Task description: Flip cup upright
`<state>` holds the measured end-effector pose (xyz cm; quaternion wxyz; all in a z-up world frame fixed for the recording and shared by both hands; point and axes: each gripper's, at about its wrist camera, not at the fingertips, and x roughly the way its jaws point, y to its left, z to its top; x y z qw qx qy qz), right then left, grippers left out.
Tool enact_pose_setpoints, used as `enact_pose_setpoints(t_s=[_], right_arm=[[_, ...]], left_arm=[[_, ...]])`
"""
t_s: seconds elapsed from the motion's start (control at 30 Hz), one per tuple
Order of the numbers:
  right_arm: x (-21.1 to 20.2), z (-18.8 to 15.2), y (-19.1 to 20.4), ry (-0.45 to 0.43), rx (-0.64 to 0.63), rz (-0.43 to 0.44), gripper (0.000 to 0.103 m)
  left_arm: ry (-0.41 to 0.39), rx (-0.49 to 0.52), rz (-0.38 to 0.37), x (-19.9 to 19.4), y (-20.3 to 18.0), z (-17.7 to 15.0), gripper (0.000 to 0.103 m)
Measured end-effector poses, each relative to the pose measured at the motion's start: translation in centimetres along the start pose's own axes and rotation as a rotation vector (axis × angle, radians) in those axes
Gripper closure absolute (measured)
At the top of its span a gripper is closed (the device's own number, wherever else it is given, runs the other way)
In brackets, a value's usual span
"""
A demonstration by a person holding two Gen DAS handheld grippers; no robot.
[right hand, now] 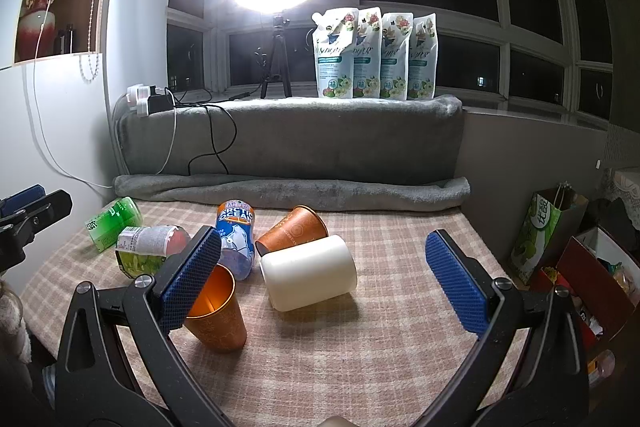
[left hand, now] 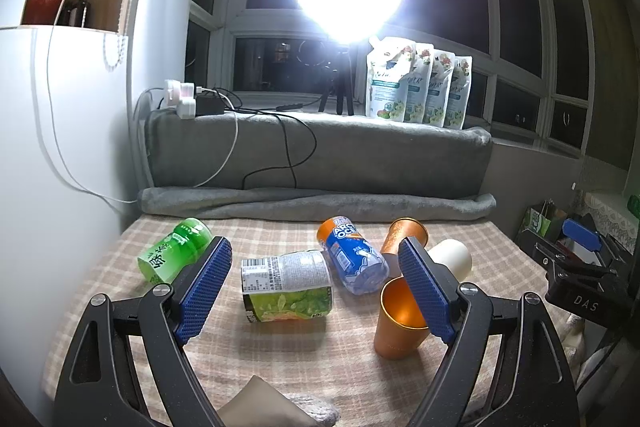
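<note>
Both tongs spread wide and empty, left gripper (left hand: 316,287) and right gripper (right hand: 324,279), hovering short of the white cup (right hand: 308,277) lying sideways mid-tabletop (right hand: 400,359), so better squaring the jaws across its wall before tipping up.

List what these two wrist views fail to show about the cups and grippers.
- Upright orange cup: in the left wrist view a blue pad covers part of its rim; the right wrist view covers its near side likewise.
- White cup: its mouth faces away in the right wrist view, so its inside is hidden.
- Lying paper cup: its print is too small to read.
- Left gripper and right gripper: handles are cut off by the bottom edge.
</note>
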<state>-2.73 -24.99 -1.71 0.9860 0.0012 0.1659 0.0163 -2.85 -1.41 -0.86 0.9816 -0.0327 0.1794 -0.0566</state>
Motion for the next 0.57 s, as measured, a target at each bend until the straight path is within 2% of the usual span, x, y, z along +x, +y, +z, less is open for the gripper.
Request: enact_pose_setpoints(t_s=[0.57], right_arm=[[0.04, -0.07, 0.08, 0.002, 0.001, 0.000, 0.000]], left_arm=[[-0.010, 0.003, 0.002, -0.12, 0.40, 0.12, 0.017]])
